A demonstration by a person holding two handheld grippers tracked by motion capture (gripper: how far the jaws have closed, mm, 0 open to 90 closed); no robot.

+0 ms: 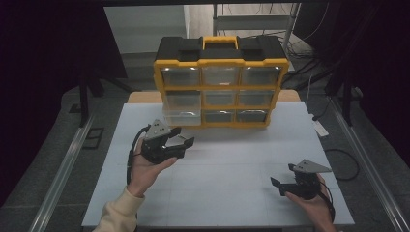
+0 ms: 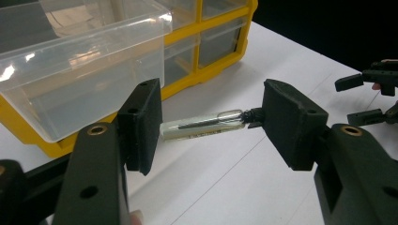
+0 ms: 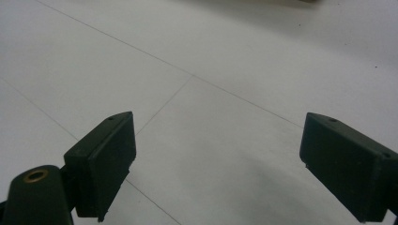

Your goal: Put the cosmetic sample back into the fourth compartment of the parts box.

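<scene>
Two hand-held grippers over a white table, a yellow-and-black drawer organizer at the far edge.

Left gripper: held in the person's left hand, jaws spread wide, nothing gripped; in the left gripper view a small clear tube with a dark tip lies on the table in the gap between the jaws, one end close against the right-hand pad, contact not certain. Just beyond it, a clear plastic drawer stands pulled out of the organizer, lower left column. Right gripper: held in the right hand near the table's front right, well apart from the organizer, jaws wide apart and empty, over bare table surface.
</scene>
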